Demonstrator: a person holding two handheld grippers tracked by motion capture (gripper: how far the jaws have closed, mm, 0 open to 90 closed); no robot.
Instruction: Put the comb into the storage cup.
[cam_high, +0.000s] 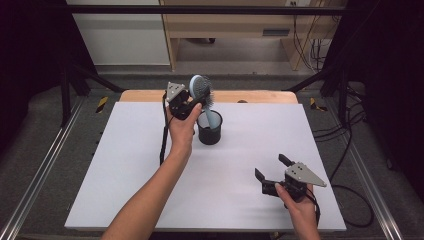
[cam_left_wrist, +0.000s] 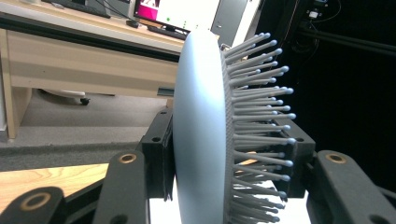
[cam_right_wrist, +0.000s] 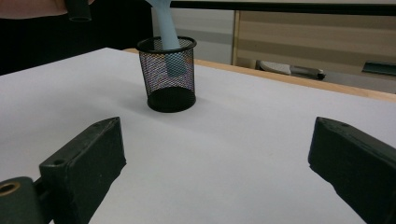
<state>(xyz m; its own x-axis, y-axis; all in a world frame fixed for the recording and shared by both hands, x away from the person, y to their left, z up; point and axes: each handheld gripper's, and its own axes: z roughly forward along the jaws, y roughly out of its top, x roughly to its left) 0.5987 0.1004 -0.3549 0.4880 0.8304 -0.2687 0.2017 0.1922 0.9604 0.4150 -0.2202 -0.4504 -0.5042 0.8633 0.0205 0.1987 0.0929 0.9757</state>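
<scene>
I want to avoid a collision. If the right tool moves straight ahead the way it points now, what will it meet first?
Probably the black mesh cup, which stands slightly left of centre in the right gripper view. The right tool is open, with bare white table before it. Depth is unclear, so it might pass just beside the cup.

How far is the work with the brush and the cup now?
Done: the brush handle is already inside the mesh cup, though its tip hangs above the bottom. In hand: the left gripper clamps the brush head. Left: probably lower and release it. The right gripper waits open over the table.
</scene>
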